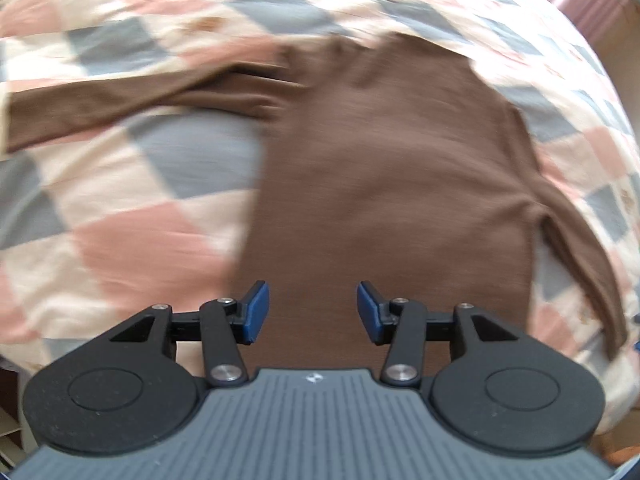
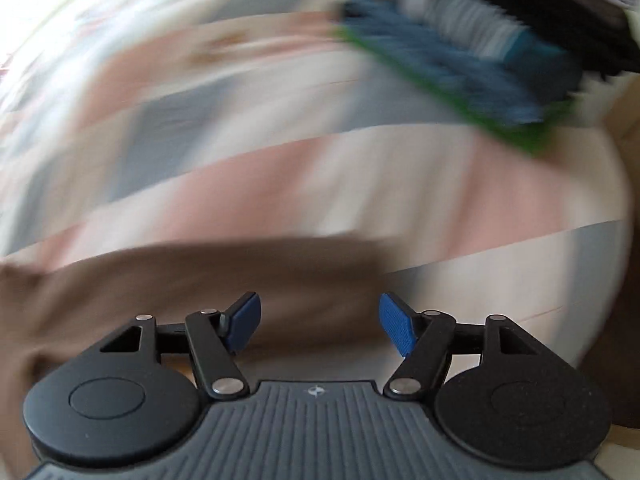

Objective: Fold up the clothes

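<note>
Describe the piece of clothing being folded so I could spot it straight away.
Look at the bed covered by a checked quilt in pink, grey and cream. Spread flat across it lies a brown long-sleeved sweater, one sleeve stretched out sideways. It is the only plain, dark, single-coloured thing on that pale patchwork.

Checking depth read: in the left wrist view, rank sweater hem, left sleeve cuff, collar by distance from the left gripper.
From the left gripper:
1. Hem, directly beneath the open jaws.
2. Collar, straight ahead at the sweater's far end.
3. Left sleeve cuff, far out at the picture's left edge.
</note>
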A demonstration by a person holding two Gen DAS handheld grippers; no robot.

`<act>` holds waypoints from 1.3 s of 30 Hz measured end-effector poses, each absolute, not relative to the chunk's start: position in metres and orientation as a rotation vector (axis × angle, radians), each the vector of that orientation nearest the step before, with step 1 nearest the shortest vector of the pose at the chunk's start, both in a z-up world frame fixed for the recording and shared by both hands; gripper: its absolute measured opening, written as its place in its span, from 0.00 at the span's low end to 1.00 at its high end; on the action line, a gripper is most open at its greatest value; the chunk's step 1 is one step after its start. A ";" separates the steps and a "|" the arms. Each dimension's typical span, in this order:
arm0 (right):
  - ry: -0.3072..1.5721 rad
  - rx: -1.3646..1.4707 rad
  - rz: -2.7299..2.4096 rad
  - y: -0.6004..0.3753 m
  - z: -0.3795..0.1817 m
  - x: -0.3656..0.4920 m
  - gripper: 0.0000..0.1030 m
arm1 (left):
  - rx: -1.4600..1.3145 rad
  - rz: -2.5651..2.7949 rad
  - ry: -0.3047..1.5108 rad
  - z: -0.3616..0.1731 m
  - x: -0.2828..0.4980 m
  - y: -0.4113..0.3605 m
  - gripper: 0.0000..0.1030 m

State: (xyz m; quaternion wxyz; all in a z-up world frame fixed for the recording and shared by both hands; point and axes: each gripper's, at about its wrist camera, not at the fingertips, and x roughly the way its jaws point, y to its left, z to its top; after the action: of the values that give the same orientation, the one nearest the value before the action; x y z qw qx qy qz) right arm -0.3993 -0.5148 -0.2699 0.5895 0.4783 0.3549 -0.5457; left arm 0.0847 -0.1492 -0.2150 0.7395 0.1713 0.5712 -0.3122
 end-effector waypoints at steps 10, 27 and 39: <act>0.883 1.146 -0.695 -0.375 -0.249 -0.162 0.69 | 1.171 -0.678 0.698 -0.247 0.186 -0.068 0.42; 1.013 1.252 -0.858 -0.292 -0.241 -0.094 0.78 | 1.651 -1.010 0.423 -0.305 0.301 -0.024 0.02; 1.061 1.238 -0.808 -0.295 -0.249 -0.054 0.80 | 0.191 -0.702 1.405 -0.209 0.546 0.016 0.02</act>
State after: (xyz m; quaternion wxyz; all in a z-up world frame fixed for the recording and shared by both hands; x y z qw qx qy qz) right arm -0.0539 -0.2952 -0.2492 0.6139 0.5372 0.4603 -0.3503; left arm 0.5459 0.0157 -0.2089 0.7030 0.0859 0.6316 -0.3155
